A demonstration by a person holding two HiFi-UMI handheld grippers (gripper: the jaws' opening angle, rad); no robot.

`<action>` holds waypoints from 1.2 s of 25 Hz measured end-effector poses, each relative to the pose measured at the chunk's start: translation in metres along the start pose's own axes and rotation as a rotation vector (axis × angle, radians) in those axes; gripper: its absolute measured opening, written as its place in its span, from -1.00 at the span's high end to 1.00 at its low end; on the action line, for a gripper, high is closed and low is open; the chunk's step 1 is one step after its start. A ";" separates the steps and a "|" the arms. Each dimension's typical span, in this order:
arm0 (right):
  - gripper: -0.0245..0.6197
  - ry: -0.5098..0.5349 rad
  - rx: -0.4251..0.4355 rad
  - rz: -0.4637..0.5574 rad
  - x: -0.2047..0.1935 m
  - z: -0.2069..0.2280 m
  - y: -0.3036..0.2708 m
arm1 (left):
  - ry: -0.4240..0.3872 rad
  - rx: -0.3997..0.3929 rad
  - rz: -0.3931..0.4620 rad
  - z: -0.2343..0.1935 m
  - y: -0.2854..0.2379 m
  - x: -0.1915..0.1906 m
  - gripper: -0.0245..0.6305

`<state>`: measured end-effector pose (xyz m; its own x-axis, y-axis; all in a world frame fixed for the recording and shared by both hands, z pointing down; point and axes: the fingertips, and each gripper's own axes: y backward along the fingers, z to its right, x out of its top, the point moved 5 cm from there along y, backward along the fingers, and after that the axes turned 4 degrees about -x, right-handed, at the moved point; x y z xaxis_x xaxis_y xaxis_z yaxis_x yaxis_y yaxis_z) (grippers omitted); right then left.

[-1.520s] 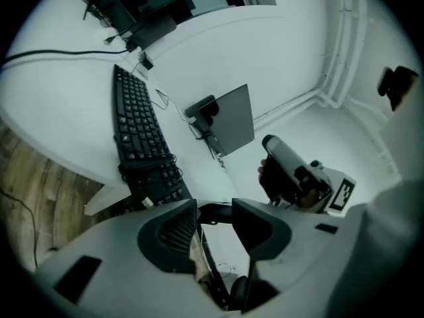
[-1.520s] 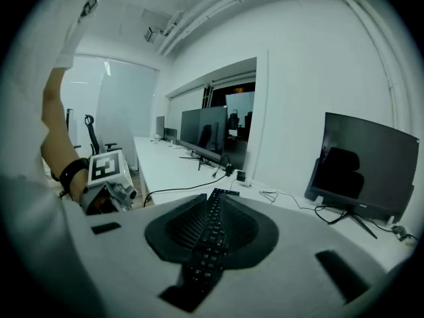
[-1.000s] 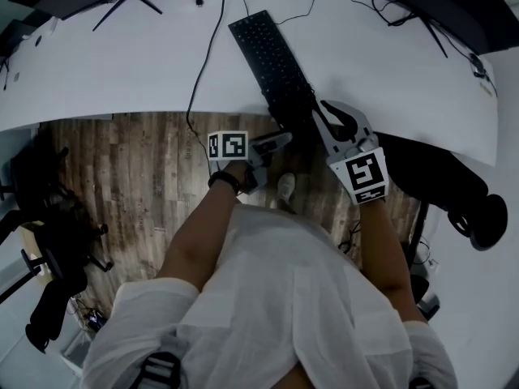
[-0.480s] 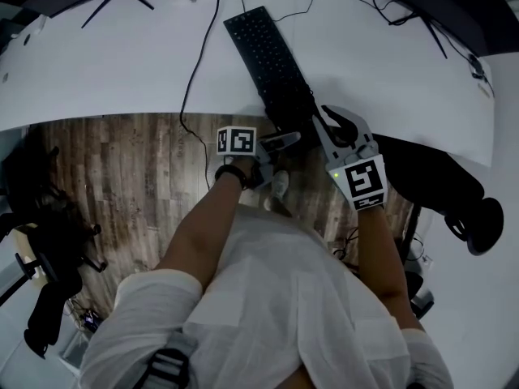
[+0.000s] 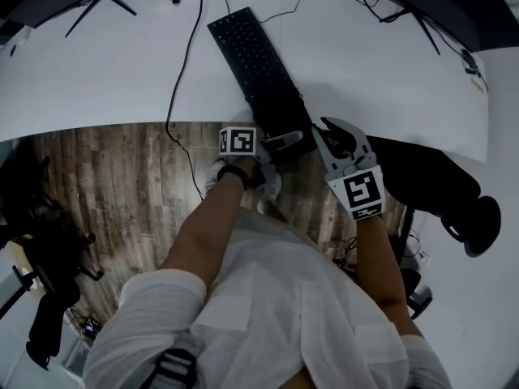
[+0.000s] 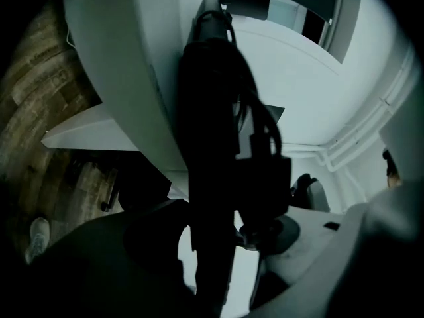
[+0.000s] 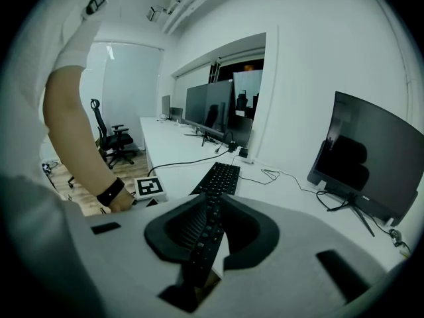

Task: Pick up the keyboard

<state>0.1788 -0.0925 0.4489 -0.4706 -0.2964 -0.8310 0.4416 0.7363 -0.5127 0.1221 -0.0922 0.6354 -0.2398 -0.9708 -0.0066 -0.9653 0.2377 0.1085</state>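
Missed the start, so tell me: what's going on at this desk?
A person holds a gripper in each hand, and both are on the near end of a black keyboard, which sticks out over the edge of the white desk. The left gripper comes in from the side and the right gripper from the end. Both are closed on it.

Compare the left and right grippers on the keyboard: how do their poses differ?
Left gripper lies sideways, reaching the keyboard from its left side; right gripper points forward along it from the near end. In the left gripper view the keyboard shows edge-on; in the right gripper view its keys run away from the jaws. Shared: both have the keyboard's near end, overhanging the desk, between their jaws.
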 end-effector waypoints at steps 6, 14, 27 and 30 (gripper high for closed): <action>0.70 -0.002 0.002 -0.014 -0.009 0.003 -0.002 | 0.021 -0.085 0.000 0.001 -0.016 -0.002 0.25; 0.70 -0.014 -0.008 -0.025 -0.019 0.006 0.003 | 0.004 -0.094 0.048 0.001 -0.026 -0.001 0.56; 0.71 -0.034 0.006 0.016 -0.011 -0.002 0.007 | -0.051 -0.045 0.006 0.030 0.003 -0.010 0.70; 0.71 -0.036 0.014 0.026 -0.008 -0.005 0.005 | -0.018 -0.030 -0.013 0.034 0.014 -0.013 0.70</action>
<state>0.1810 -0.0832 0.4535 -0.4306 -0.2991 -0.8515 0.4645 0.7355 -0.4933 0.1083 -0.0753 0.6035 -0.2294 -0.9730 -0.0261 -0.9648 0.2238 0.1382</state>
